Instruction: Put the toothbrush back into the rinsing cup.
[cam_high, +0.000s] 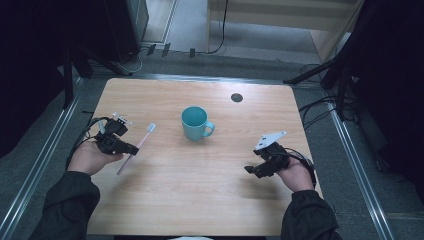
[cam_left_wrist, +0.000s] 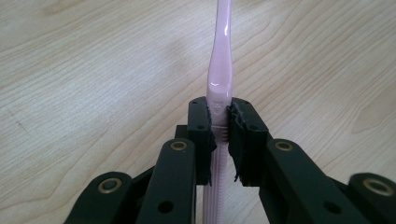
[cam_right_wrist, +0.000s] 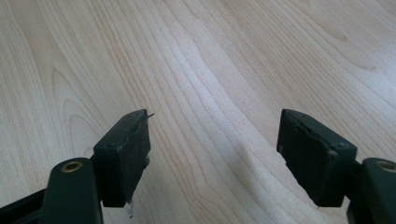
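L gripper (cam_high: 131, 148) clamps pink toothbrush (cam_high: 138, 147); teal mug (cam_high: 195, 123) mid-table (cam_high: 200, 200); R gripper (cam_high: 249, 170) apart, near right edge.

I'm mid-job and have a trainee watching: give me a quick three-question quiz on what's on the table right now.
1. True or false: the left gripper is shut on the pink toothbrush.
2. Which stands nearest the middle of the table? A) a red bowl B) the teal mug C) a glass bottle
3. Fill in: the right gripper has its jaws ____, with only bare wood between them.

Key
1. True: in the left gripper view both pads press on the handle.
2. B: the mug stands upright, its handle towards the right gripper's side.
3. Open: in the right gripper view the jaws stand wide apart.
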